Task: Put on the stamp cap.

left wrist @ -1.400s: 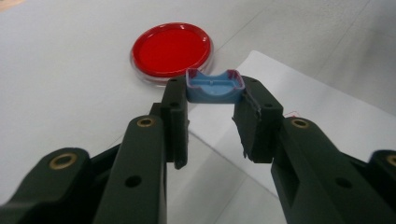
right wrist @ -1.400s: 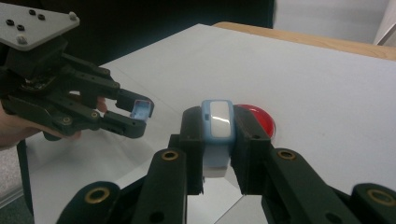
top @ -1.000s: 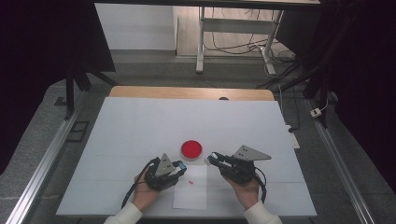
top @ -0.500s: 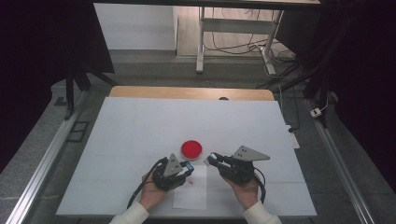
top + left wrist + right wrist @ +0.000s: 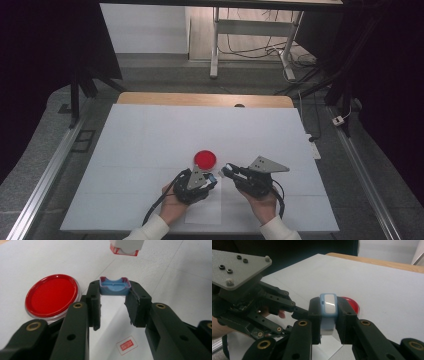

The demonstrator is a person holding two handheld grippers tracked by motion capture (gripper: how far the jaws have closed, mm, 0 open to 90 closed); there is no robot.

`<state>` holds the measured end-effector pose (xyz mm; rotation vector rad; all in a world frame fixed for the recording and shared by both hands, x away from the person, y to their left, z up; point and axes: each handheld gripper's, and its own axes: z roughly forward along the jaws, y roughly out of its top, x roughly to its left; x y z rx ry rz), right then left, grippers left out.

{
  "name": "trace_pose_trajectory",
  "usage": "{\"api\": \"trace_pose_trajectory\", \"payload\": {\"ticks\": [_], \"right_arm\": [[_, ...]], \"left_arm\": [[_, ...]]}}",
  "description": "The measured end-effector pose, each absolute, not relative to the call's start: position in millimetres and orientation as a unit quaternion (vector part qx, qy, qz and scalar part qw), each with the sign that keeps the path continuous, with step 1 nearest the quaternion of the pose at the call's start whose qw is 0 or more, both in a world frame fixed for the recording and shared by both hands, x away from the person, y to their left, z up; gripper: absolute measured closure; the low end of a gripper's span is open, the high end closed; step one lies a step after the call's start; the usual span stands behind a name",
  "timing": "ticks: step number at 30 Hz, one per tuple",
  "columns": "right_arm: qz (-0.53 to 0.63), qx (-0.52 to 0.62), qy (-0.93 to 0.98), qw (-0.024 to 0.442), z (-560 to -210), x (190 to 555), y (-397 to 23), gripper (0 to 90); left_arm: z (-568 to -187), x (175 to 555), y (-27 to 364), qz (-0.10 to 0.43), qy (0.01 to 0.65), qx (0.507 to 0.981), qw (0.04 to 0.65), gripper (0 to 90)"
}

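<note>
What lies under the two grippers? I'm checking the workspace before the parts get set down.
A white paper sheet on the table, bearing a small red-printed label. Hands cover part of it.

The red lid (image 5: 51, 295) is looking like glossy plastic with a clear rim. The blue cap (image 5: 114, 286) is showing smooth matt plastic. The table (image 5: 150, 135) is appearing matt white, with a wooden far edge.

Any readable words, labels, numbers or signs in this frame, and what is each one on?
No text can be read.
Small red-bordered label on the white sheet below the left gripper: red print inside, too blurred to read.
Blue cap in the left gripper: no marking shows.
Blue and white piece in the right gripper: no marking shows.
</note>
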<state>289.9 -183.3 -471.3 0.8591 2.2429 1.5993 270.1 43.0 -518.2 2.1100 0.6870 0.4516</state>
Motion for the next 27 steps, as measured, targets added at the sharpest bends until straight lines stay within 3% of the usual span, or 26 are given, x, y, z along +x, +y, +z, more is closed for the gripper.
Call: {"api": "trace_pose_trajectory", "payload": {"ticks": [27], "right_arm": [[0.55,0.296,0.77,0.128,-472,287,-179,74.9]], "left_arm": [[-522,277,24,0.186,0.278,0.844,0.418,65.3]]}}
